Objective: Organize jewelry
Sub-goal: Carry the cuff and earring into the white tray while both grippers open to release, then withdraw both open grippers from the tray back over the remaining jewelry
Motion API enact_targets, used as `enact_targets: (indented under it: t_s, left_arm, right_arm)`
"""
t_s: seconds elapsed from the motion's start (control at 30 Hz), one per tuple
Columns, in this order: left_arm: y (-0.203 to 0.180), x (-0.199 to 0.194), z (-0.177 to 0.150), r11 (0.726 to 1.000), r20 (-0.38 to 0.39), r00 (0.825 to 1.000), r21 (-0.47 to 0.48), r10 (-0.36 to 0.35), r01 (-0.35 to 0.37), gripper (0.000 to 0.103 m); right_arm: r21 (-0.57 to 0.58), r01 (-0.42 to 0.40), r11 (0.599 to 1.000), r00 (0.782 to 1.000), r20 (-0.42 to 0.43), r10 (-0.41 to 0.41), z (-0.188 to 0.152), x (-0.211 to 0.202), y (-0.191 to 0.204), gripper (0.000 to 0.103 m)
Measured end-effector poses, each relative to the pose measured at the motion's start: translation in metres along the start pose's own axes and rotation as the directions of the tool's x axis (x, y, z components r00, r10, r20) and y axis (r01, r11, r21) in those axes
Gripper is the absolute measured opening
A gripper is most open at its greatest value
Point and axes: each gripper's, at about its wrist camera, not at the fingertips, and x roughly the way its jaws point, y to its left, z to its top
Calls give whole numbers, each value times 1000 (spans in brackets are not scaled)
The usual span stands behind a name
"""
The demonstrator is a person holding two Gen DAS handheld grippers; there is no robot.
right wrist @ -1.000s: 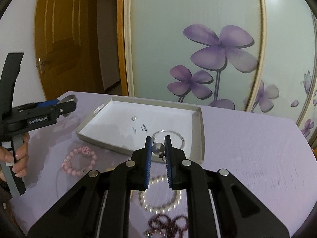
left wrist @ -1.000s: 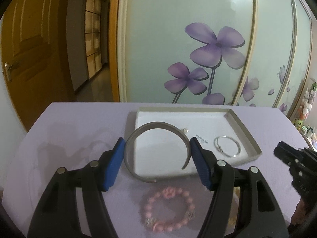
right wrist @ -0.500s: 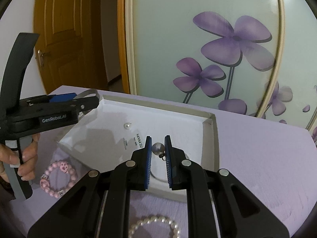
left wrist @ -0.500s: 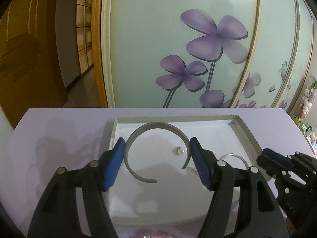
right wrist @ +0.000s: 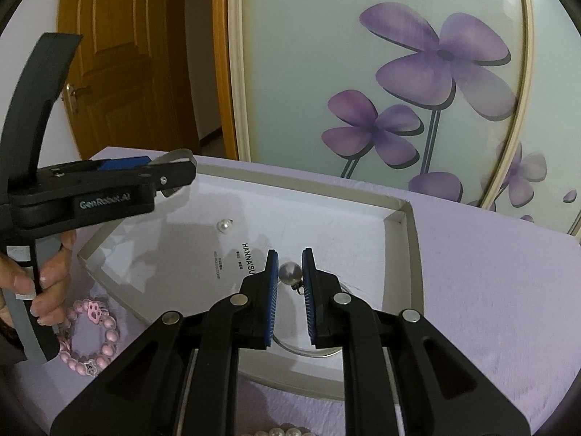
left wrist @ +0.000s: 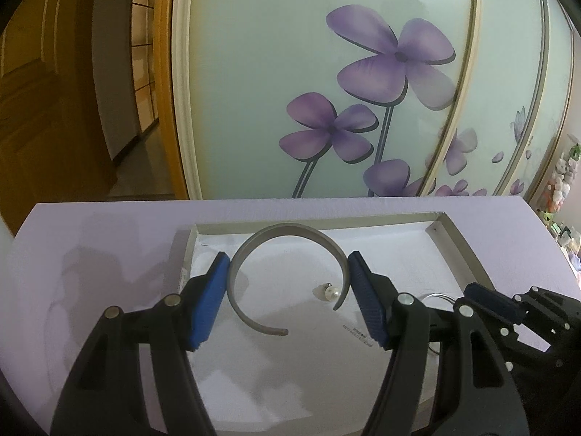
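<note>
Bangle (left wrist: 290,230), an open silver band, is held across the left claw (left wrist: 288,258), its two sides pressed by the blue pads (left wrist: 212,290) while its far curve reaches ahead of the tips and its gap is turned toward the claw's right. It is carried just above the tray (left wrist: 450,239), which lies beneath and ahead of both claws on a lilac table (left wrist: 90,254). A grey pearl earring (right wrist: 289,272) is seen between the tips of the right claw (right wrist: 289,254), over the tray's near right part. Inside the tray a white pearl stud (right wrist: 224,225) is found ahead and to the left of the right claw, and just inside the bangle's right end as seen from the left claw; a thin hoop (right wrist: 290,350) lies under the right claw. Outside the tray, a pink bracelet (right wrist: 90,334) is laid near the hand (right wrist: 47,283) that holds the left claw, and a pearl strand (right wrist: 279,430) is glimpsed below the right claw. The left claw is set moderately wide and clamped on the bangle. The right claw's jaws are narrowly parted and have just been opening a little; the earring appears touched by both pads.
</note>
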Motion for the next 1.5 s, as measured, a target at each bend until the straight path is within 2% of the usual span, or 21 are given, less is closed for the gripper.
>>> enact_targets:
  t_s: [0.03, 0.1, 0.5, 1.0, 1.17, 1.23, 1.27, 1.5]
  left_arm:
    - [0, 1, 0, 1000, -1, 1000, 2, -1, 1, 66]
    - [-2, 1, 0, 1000, -3, 1000, 6, -1, 1, 66]
    - [-7, 11, 1, 1000, -20, 1000, 13, 4, -4, 66]
    - [-14, 19, -5, 999, -56, 998, 21, -27, 28, 67]
    - [-12, 7, -4, 999, -30, 999, 22, -26, 26, 67]
    - [-10, 2, -4, 1000, -23, 1000, 18, -19, 19, 69]
    - [-9, -2, -5, 1000, -20, 1000, 14, -16, 17, 69]
    - [0, -27, -16, 1000, -11, 1000, -6, 5, -5, 70]
  right_arm:
    - [2, 1, 1000, 1000, 2, -1, 0, -1, 0, 22]
    - [7, 1, 1000, 1000, 6, -1, 0, -3, -1, 36]
    - [23, -18, 1000, 999, 32, 17, -1, -19, -3, 37]
    - [18, -22, 1000, 999, 32, 21, -2, -21, -5, 37]
    - [13, -16, 1000, 999, 32, 16, -4, -26, -3, 37]
    - [13, -11, 1000, 999, 36, 11, -5, -30, -3, 42]
    - [13, -8, 1000, 999, 39, 8, -5, -32, -3, 48]
    - [13, 1, 1000, 999, 54, -2, -10, -53, 0, 49]
